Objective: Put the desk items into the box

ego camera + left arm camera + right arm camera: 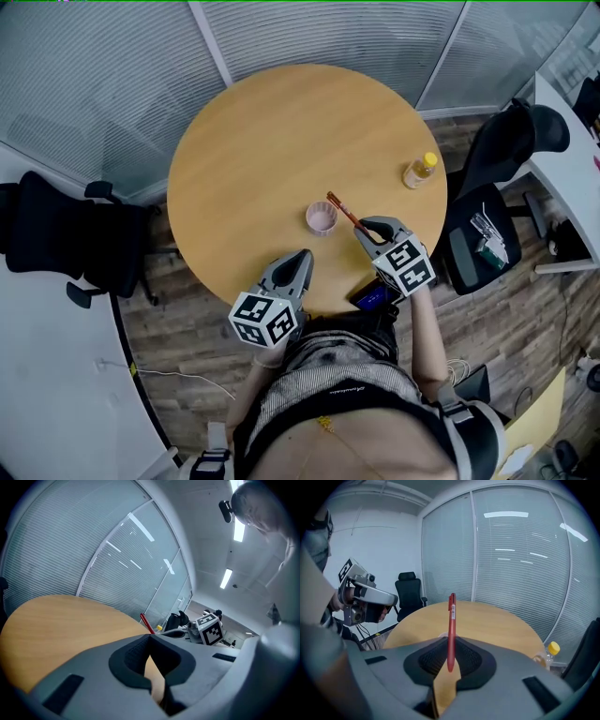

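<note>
Glass-walled office with closed blinds, around a round wooden table (pixel 262 141). Left gripper (pixel 302 255) hangs over the near edge, jaws together with nothing between them. Right gripper (pixel 367 228) pinches a red pen (pixel 451 625) near one end; the rest juts past its fingertips, just beside a small pink cup (pixel 321 218). A yellow-capped bottle (pixel 421 172) stands well apart, further right. The pen's white label is too small to read.

Blinds are covering the glass walls (pixel 94 75) behind the round wooden desk (pixel 281 122); black office chairs (pixel 56 239) are standing on the plank floor (pixel 187 333), and ceiling strip lights (pixel 226 578) are glowing.
</note>
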A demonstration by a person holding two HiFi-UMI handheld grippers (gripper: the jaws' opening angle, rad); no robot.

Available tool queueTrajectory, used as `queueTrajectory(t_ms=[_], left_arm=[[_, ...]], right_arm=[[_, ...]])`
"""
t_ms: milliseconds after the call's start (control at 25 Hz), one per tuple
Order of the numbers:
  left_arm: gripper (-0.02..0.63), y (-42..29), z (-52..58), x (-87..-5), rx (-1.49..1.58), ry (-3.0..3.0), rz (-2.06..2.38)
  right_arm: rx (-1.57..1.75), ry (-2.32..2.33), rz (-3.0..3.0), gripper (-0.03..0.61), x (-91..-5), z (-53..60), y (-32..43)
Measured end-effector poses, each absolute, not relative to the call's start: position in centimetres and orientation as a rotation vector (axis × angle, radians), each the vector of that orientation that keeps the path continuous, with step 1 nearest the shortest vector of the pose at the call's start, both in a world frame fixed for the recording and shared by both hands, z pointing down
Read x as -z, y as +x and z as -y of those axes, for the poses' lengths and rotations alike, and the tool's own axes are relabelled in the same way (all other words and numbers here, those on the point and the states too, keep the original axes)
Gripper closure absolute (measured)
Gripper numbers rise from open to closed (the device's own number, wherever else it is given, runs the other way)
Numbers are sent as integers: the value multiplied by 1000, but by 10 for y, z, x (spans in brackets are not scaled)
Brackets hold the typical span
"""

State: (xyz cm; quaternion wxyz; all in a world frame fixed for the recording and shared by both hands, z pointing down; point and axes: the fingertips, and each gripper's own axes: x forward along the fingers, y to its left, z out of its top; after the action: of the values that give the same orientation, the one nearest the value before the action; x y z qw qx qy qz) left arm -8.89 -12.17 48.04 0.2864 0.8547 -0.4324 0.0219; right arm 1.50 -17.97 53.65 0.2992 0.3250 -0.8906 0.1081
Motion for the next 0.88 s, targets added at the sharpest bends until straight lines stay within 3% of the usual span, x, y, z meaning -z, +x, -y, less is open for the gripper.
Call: queueTrajectory(t_ms=[880], left_arm=[[612,-106,128,-489,-54,2228,1201]], right_arm=[[-293,790,2235,517,-564,189,-3]])
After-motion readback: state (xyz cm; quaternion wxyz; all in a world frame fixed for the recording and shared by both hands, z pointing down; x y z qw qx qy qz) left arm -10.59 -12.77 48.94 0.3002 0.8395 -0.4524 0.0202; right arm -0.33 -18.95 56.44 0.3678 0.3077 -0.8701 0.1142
